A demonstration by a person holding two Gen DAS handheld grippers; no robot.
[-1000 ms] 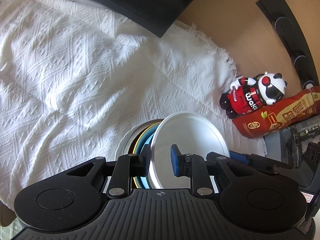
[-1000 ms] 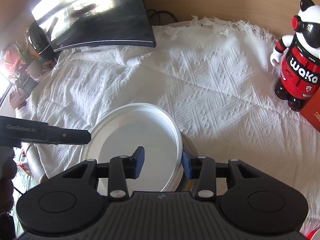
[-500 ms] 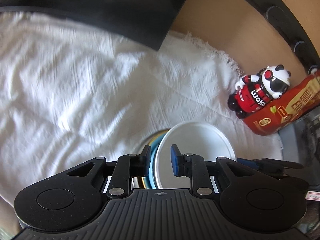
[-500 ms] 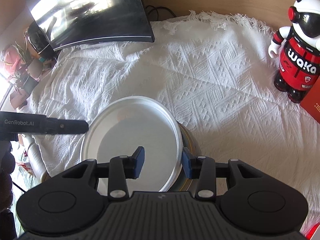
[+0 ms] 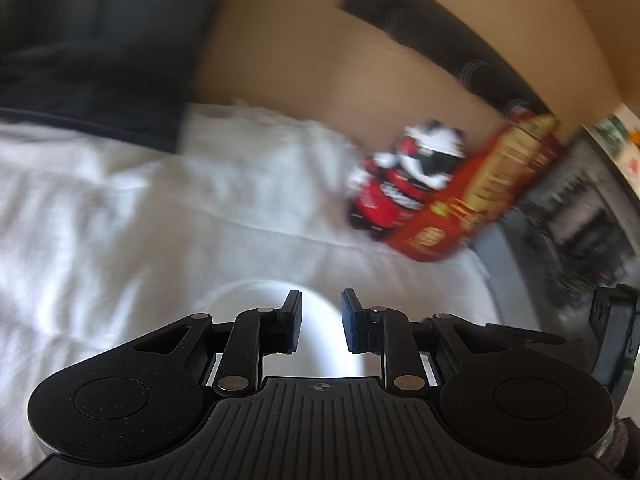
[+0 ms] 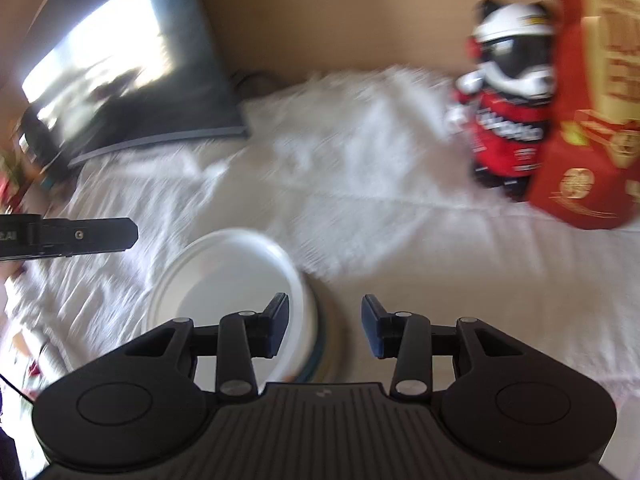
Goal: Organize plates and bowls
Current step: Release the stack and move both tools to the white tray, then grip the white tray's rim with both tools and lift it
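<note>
A white plate [image 6: 232,276] lies on top of a stack of coloured plates and bowls [image 6: 326,344] on the white cloth. In the left wrist view the white plate [image 5: 320,344] shows blurred between and below the fingers. My left gripper [image 5: 320,326] is open with a narrow gap and holds nothing. My right gripper [image 6: 325,326] is open wide above the right rim of the stack and holds nothing. The left gripper's finger [image 6: 80,236] shows at the left of the right wrist view, apart from the plate.
A white textured cloth [image 6: 400,220] covers the table. A panda figurine in red [image 6: 508,112] and a red box [image 6: 592,120] stand at the back right. A dark monitor [image 6: 120,72] stands at the back left against a wooden wall. Both views are motion-blurred.
Both grippers have let go of the white plate and pulled up and back. The right gripper's fingers have opened wider. The plate now rests on the stack.
</note>
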